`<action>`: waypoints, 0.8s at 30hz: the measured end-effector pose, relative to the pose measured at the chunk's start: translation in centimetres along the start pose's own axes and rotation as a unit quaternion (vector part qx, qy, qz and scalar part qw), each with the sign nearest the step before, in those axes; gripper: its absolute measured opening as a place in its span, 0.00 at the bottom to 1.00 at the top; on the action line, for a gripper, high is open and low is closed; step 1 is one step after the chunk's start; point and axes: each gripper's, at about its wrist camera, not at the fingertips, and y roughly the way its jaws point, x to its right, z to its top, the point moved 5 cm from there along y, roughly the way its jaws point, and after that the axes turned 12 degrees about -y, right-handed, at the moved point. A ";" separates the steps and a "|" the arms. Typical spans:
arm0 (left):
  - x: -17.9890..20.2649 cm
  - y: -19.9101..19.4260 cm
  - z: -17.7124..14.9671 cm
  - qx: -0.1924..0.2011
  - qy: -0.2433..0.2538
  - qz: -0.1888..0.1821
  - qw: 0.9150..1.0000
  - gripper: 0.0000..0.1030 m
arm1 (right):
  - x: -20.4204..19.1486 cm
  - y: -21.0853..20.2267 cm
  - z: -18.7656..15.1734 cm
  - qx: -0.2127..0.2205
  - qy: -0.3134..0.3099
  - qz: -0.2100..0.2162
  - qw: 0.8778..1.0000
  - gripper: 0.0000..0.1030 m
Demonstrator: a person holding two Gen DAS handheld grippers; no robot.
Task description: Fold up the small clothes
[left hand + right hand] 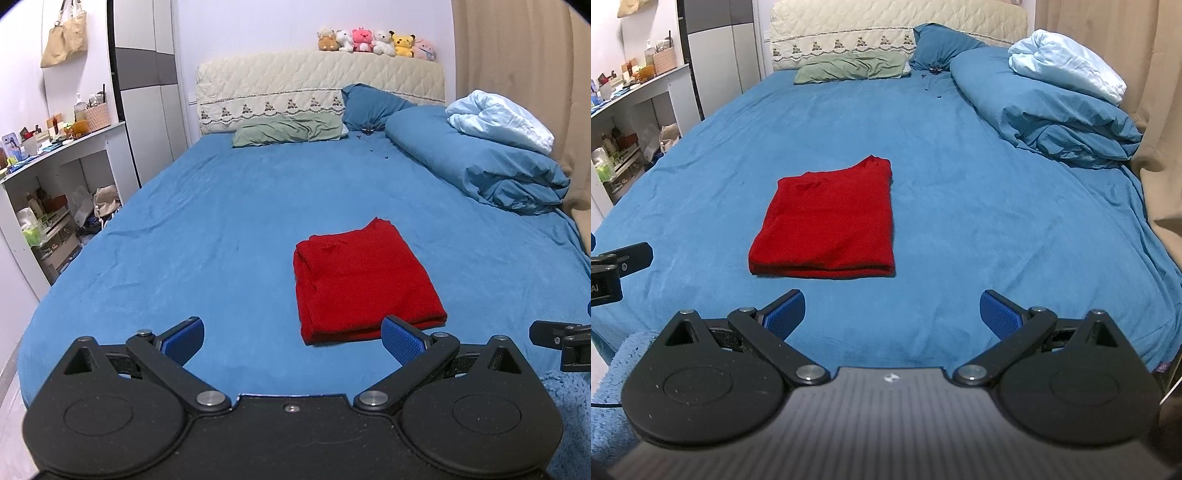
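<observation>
One folded red garment (827, 225) on blue bedsheet (960, 206), both tongs spread, empty.

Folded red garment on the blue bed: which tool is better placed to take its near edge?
Left, probably. The left tool is open with one blue finger pad right at the folded red garment's near edge. The right tool, also open, sits farther back, off the garment's right corner.

No complete text can be read. Only a cut-off letter "A" is seen on the left gripper (605, 271) at the left edge.
</observation>
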 end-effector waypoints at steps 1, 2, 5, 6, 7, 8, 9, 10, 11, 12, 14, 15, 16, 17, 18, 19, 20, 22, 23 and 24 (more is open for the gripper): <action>0.0 0.0 0.0 0.000 0.000 0.000 1.000 1.00 | 0.0 0.0 0.0 0.000 0.000 0.001 1.000 1.00; -0.1 0.0 0.0 0.000 0.000 0.000 1.000 1.00 | 0.0 0.0 0.0 0.000 -0.001 0.001 1.000 1.00; -0.1 0.0 0.0 0.000 0.000 -0.001 1.000 1.00 | 0.0 0.0 0.0 0.001 0.001 0.001 1.000 1.00; -0.1 -0.1 0.0 0.000 0.000 -0.001 1.000 1.00 | 0.0 0.0 0.0 0.000 0.001 0.001 1.000 1.00; -0.1 -0.1 0.1 0.000 0.000 -0.001 1.000 1.00 | 0.0 0.0 0.0 0.000 0.001 0.001 1.000 1.00; -0.1 -0.1 0.1 -0.001 -0.001 -0.001 1.000 1.00 | 0.0 0.0 0.0 0.000 0.001 0.002 1.000 1.00; -0.1 -0.1 0.0 -0.001 -0.001 -0.001 1.000 1.00 | 0.0 0.0 0.0 0.001 0.001 0.001 1.000 1.00; -0.1 -0.1 0.1 0.000 -0.001 -0.001 1.000 1.00 | 0.0 0.0 0.0 0.000 0.000 0.001 1.000 1.00; -0.1 -0.2 0.1 0.000 -0.001 -0.001 1.000 1.00 | -0.1 0.0 0.1 0.000 -0.001 0.001 1.000 1.00; -0.2 -0.2 0.1 0.000 -0.002 0.000 1.000 1.00 | -0.1 0.0 0.1 -0.001 0.000 0.000 1.000 1.00; -0.2 -0.2 0.1 -0.001 -0.003 -0.001 1.000 1.00 | -0.3 0.0 0.2 -0.001 0.001 0.001 1.000 1.00; -0.2 -0.3 0.1 -0.001 -0.004 -0.002 1.000 1.00 | -0.3 0.0 0.2 -0.002 0.001 0.002 1.000 1.00; -0.3 -0.3 0.2 -0.001 -0.004 -0.002 1.000 1.00 | -0.3 0.1 0.2 -0.002 0.002 0.002 1.000 1.00; -0.3 -0.3 0.2 -0.001 -0.004 -0.001 1.000 1.00 | -0.4 0.1 0.2 -0.002 0.001 0.003 1.000 1.00; -0.4 -0.3 0.2 -0.001 -0.004 -0.001 1.000 1.00 | -0.5 0.1 0.2 -0.002 0.000 0.002 1.000 1.00; -0.4 -0.3 0.2 -0.001 -0.004 0.000 1.000 1.00 | -0.5 0.1 0.2 -0.002 0.000 0.003 1.000 1.00; -0.5 -0.3 0.3 -0.002 -0.004 0.000 1.000 1.00 | -0.5 0.1 0.2 -0.003 0.001 0.003 1.000 1.00; -0.5 -0.3 0.3 -0.002 -0.004 -0.001 1.000 1.00 | -0.4 0.1 0.2 -0.003 0.002 0.005 1.000 1.00; -0.5 -0.3 0.3 -0.002 -0.003 -0.001 1.000 1.00 | -0.3 0.2 0.2 -0.003 0.001 0.005 1.000 1.00; -0.5 -0.3 0.3 -0.002 -0.003 0.000 1.000 1.00 | -0.4 0.2 0.2 -0.003 0.000 0.005 1.000 1.00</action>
